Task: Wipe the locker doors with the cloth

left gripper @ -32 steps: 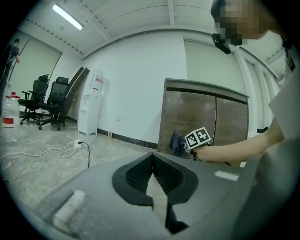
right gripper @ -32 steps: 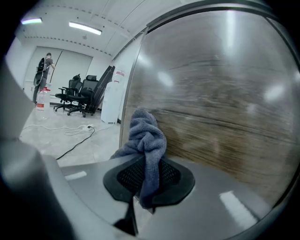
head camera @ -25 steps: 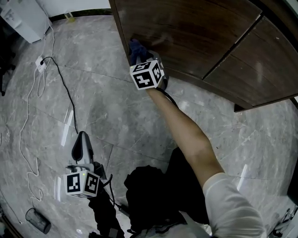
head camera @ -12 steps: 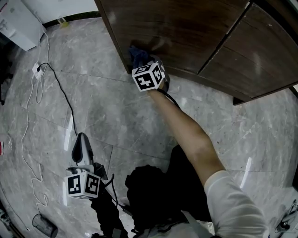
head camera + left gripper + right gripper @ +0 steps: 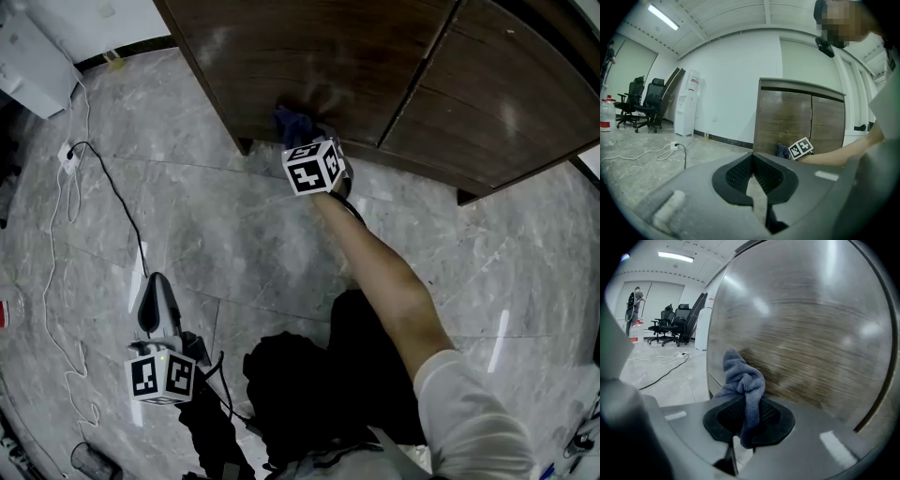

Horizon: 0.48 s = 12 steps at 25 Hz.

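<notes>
The locker has dark brown wooden doors. A blue-grey cloth is pressed against the lower part of the left door. My right gripper is shut on that cloth, which bunches up above the jaws and hangs down between them. The person's bare arm reaches out to it. My left gripper is held low over the floor, far from the locker and pointing toward it. Its jaws meet at the tips with nothing between them. From there I see the locker and the right gripper's marker cube.
A white cable with a power strip trails over the grey marble floor on the left. A white water dispenser stands by the wall, with office chairs further left. A dark cup sits at the bottom left.
My right gripper has slid the cloth rightward from the door's left edge along its lower part, and slightly down. The left gripper has stayed about where it was.
</notes>
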{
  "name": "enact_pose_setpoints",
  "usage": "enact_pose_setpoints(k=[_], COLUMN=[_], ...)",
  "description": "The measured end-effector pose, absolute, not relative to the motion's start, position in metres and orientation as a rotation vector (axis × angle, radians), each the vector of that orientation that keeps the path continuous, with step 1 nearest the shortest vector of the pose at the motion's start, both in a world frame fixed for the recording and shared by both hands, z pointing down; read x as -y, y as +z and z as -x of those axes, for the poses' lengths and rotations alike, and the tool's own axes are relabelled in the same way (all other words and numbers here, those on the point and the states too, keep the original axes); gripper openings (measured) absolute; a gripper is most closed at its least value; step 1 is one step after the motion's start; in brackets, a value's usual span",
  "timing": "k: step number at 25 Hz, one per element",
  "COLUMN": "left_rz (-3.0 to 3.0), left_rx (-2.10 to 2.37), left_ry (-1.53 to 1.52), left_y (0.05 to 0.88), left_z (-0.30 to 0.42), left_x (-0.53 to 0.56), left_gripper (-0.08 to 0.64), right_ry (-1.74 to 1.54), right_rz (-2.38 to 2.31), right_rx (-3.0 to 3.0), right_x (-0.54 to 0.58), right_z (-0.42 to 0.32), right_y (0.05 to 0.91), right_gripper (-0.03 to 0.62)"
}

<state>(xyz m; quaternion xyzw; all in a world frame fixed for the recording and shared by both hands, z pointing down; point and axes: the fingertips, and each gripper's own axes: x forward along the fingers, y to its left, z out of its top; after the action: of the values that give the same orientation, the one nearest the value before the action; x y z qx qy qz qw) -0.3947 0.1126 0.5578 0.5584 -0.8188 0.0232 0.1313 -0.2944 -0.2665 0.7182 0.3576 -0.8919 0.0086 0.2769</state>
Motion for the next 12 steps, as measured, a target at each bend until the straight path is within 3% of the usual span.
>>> enact_pose_setpoints(k=[12], left_rz=[-1.707], left_rx=[2.338], left_ry=[0.075], left_y=[0.544], left_z=[0.357], left_x=[-0.088], left_gripper=[-0.002], right_ry=[0.139], right_rz=[-1.108], right_rx=[2.327], right_x=[0.287], right_z=[0.194], right_y=[0.725], right_gripper=[0.041])
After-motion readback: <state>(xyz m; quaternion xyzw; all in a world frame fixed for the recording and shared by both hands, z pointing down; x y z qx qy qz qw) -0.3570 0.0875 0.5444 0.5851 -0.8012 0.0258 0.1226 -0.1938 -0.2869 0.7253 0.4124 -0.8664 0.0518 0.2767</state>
